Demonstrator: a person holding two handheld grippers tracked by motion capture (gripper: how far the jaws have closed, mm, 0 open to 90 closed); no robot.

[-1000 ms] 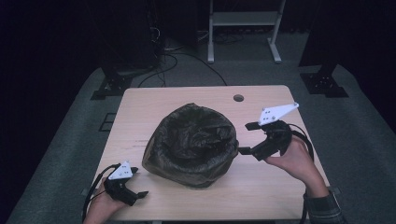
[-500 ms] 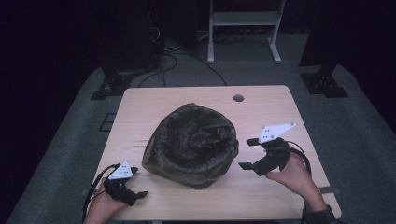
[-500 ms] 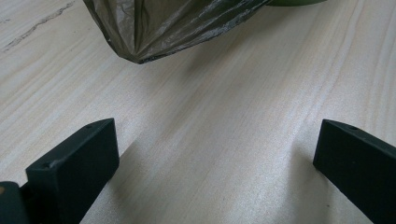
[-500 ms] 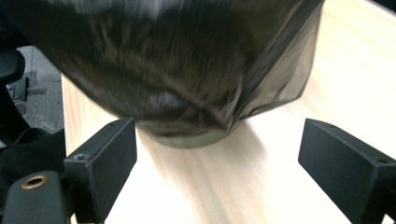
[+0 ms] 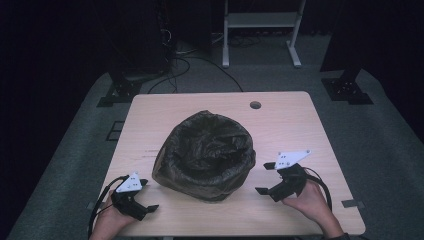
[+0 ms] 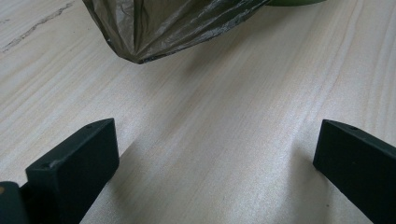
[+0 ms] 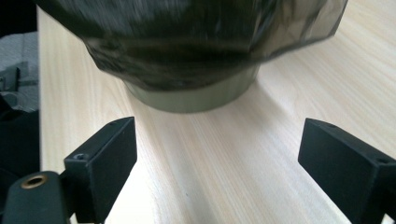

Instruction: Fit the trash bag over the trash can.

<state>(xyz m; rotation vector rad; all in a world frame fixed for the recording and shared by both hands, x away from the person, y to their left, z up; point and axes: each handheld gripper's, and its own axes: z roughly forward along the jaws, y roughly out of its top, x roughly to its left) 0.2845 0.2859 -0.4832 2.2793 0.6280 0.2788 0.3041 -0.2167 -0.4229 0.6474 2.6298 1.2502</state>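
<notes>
Plainly a soft liner over a stiff bin, mid-worktop, with both tools spread wide and empty.

Centred on the worktop (image 5: 300, 120), somewhat nearer the person's edge, stands a round olive bin (image 7: 196, 100) with a dark, thin plastic bag (image 5: 205, 152) draped over its rim and hanging down its sides. The film looks light, limp, slippery and easy to tear, so a pinch on a gathered fold or the loose skirt near the base seems safer than a taut patch; the bin itself seems rigid and light. Its mouth faces up, its axis is upright, and no long side shows. Resting near the front left corner, the left tool (image 5: 142, 195) holds nothing; likewise the right tool (image 5: 266, 177), just beside the bag's right flank.
</notes>
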